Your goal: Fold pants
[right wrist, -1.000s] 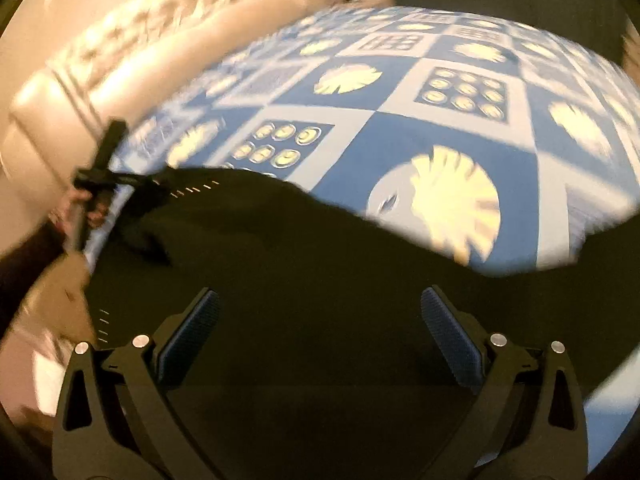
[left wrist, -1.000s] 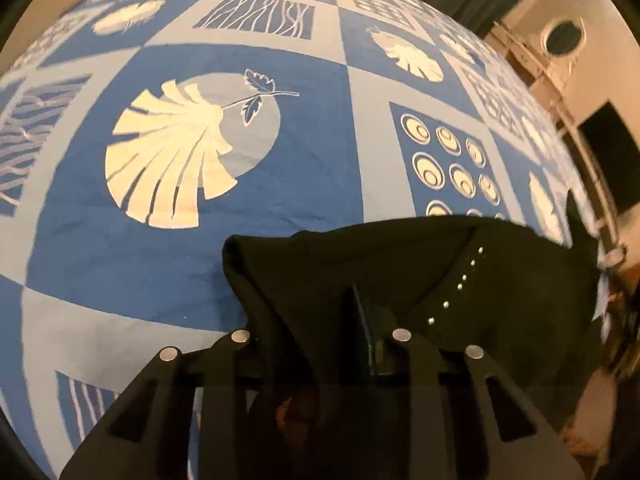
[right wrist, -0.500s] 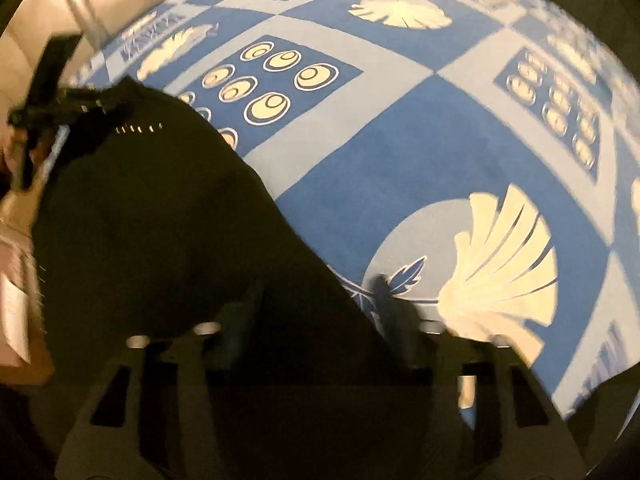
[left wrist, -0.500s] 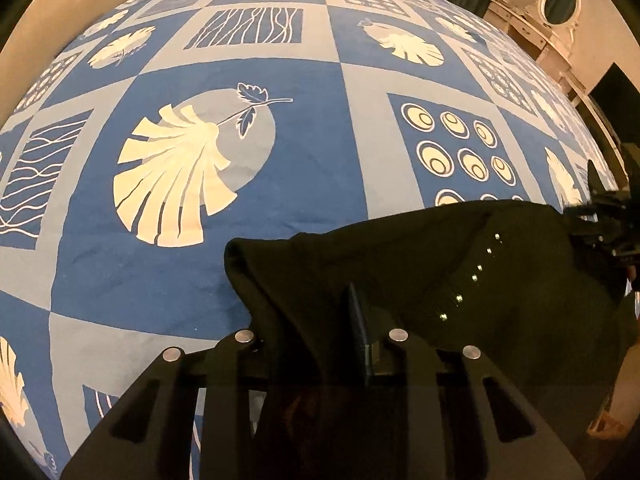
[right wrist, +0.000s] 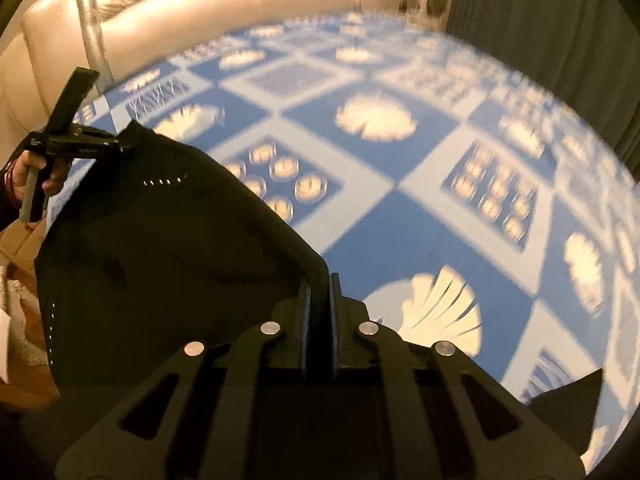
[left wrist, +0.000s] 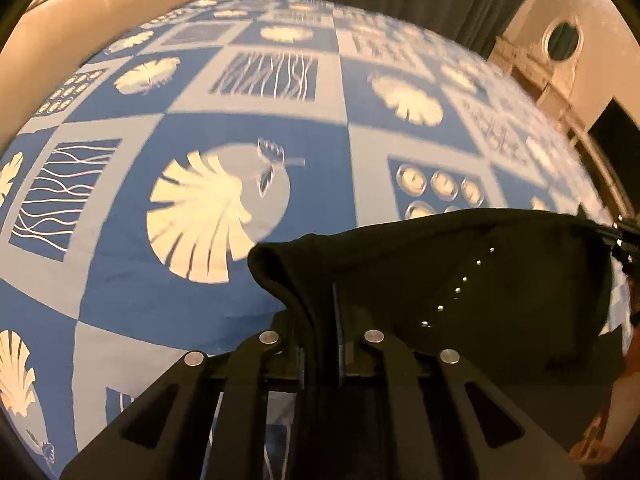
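Observation:
The black pants (left wrist: pixel 480 280) with a row of small studs hang stretched between my two grippers above the blue patterned bedspread (left wrist: pixel 200 304). In the left wrist view my left gripper (left wrist: pixel 320 308) has its jaws closing tight on a folded edge of the cloth. My right gripper (left wrist: pixel 608 236) pinches the far corner at the right. In the right wrist view my right gripper (right wrist: pixel 319 284) has its jaws closing on the pants' (right wrist: pixel 160 260) edge, pads pressed on the cloth. My left gripper (right wrist: pixel 124 146) holds the upper left corner, with a hand (right wrist: pixel 48 184) on its handle.
The bedspread (right wrist: pixel 400 232) shows shell, ring and wave squares. A beige tufted headboard (right wrist: pixel 200 20) runs along the far side, with dark curtains (right wrist: pixel 540 20) behind. A pale cabinet with a round mirror (left wrist: pixel 562 40) stands at the right.
My right gripper went from wide open to shut on the pants' edge. Both grippers rose, lifting the pants off the bedspread, and more of the bed now shows.

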{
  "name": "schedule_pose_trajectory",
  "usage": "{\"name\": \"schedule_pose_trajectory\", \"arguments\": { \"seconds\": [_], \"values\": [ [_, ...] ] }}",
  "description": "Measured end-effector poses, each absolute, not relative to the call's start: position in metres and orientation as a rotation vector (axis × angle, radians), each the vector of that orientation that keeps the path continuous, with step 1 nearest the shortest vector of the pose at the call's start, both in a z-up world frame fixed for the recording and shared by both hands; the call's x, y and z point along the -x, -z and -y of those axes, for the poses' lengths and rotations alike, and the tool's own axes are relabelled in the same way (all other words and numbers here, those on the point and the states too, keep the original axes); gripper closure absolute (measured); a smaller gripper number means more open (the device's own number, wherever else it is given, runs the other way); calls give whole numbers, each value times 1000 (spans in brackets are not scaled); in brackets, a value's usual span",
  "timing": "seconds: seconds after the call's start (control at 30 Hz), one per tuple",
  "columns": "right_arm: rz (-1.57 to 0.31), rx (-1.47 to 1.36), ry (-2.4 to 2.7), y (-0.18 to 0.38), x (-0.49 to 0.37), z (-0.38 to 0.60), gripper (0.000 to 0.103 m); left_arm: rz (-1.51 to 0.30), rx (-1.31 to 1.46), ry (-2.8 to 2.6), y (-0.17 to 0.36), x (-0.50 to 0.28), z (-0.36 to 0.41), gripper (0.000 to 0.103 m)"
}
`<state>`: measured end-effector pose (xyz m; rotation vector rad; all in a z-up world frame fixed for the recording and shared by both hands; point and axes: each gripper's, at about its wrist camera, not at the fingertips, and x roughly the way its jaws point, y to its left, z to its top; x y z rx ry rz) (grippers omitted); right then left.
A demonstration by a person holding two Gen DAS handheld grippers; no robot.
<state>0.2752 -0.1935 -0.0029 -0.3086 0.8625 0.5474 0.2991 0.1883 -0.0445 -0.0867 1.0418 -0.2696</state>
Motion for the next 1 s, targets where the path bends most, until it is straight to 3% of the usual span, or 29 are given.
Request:
{"name": "schedule_pose_trajectory", "arguments": {
  "seconds": [0.47, 0.63, 0.8, 0.9, 1.0],
  "values": [
    [-586, 469, -476, -23, -126, 171, 96, -863, 224, 346, -9, -214, -215, 93],
    [-599, 460, -481, 0, -65, 171, 95, -854, 223, 362, -5, -163, -225, 93],
    [-717, 484, -489, 55, -19, 161, 94, -924, 249, 350, 30, -116, -237, 82],
    [-792, 516, -488, 84, -3, 156, 88, -1012, 234, 332, 56, -90, -237, 80],
    [-836, 453, -481, 92, 10, 160, 70, -1079, 205, 277, 77, -65, -240, 80]
  ]
}}
